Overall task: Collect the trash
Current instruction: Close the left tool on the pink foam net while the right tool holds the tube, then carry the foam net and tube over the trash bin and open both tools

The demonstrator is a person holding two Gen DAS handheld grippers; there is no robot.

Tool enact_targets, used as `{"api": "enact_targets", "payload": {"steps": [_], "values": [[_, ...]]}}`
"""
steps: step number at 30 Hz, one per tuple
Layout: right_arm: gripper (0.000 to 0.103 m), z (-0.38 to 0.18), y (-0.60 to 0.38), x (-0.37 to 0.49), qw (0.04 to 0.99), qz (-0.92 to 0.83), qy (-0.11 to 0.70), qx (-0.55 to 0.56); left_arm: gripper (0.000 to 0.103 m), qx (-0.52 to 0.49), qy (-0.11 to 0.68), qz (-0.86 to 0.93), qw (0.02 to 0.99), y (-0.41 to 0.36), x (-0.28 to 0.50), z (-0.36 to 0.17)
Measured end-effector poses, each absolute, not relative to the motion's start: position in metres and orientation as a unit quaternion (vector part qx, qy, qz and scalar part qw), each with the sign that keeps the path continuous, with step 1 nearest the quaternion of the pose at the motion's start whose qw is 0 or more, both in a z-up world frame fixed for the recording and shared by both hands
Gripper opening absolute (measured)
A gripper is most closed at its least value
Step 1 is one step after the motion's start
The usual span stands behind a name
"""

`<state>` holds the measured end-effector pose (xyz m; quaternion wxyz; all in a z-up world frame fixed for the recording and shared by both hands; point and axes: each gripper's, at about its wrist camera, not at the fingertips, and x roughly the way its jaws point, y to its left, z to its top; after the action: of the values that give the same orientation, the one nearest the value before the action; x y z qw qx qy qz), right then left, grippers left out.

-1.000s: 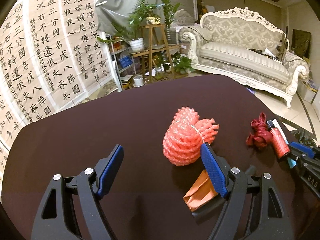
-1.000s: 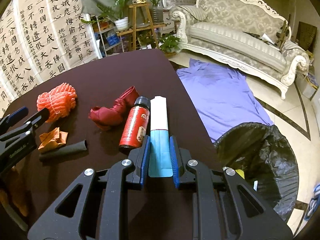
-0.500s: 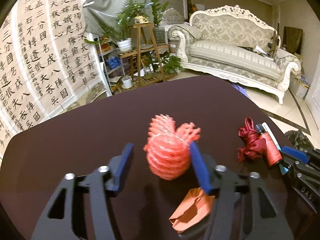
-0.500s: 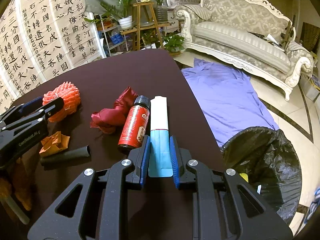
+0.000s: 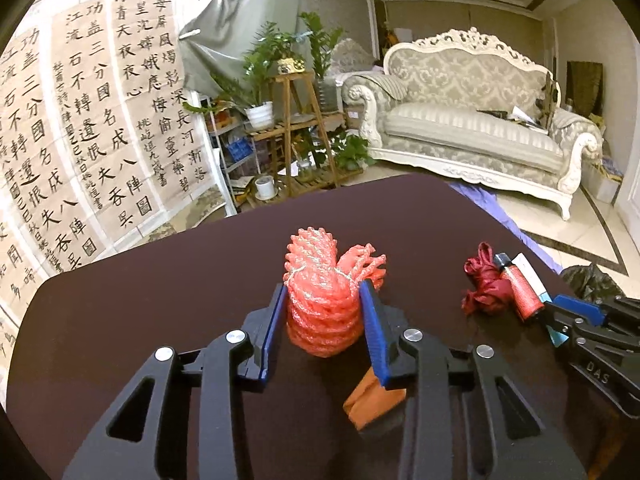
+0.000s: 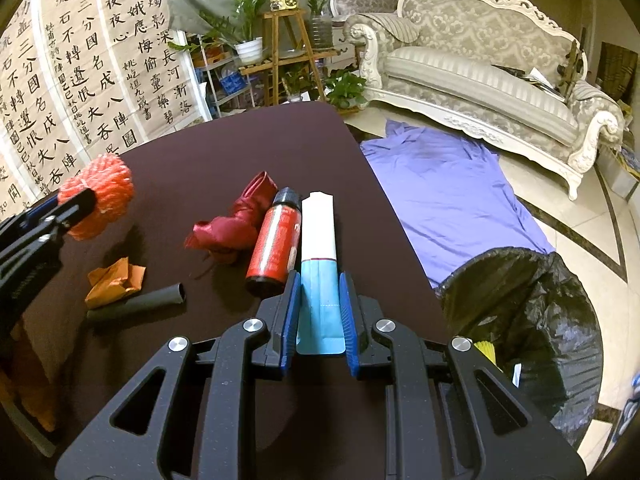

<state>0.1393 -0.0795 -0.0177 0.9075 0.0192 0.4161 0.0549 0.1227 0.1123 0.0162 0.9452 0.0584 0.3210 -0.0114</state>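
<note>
Red foam net mid-counter, left gripper jaws closing, pads pressing it. Right gripper clenched on blue-white packet near counter right edge. Only right view shows black tube, trash bag on floor beyond edge.

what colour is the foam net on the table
Orange-red foam net, clearest in the left wrist view.

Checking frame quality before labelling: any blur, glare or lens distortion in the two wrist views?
Left wrist view: sharp, heavy fisheye bending the calligraphy sheets, dark vignette corners; red foam net well lit. Right wrist view: also sharp, same barrel bend on the sofa; mild floor sheen by the purple cloth; black trash bag interior too dark to read.
</note>
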Motion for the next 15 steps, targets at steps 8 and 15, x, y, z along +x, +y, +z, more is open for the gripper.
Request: {"api": "enact_targets", "payload": {"steps": [8,15], "values": [[0.019,-0.017,-0.082,0.121,0.912,0.048,0.408,0.02,0.037,0.043,0.317,-0.005,0.947,0.114,0.088,0.02],[0.019,-0.015,-0.091,0.096,0.914,0.04,0.403,0.021,0.037,0.031,0.316,-0.01,0.948,0.107,0.062,0.021]]}}
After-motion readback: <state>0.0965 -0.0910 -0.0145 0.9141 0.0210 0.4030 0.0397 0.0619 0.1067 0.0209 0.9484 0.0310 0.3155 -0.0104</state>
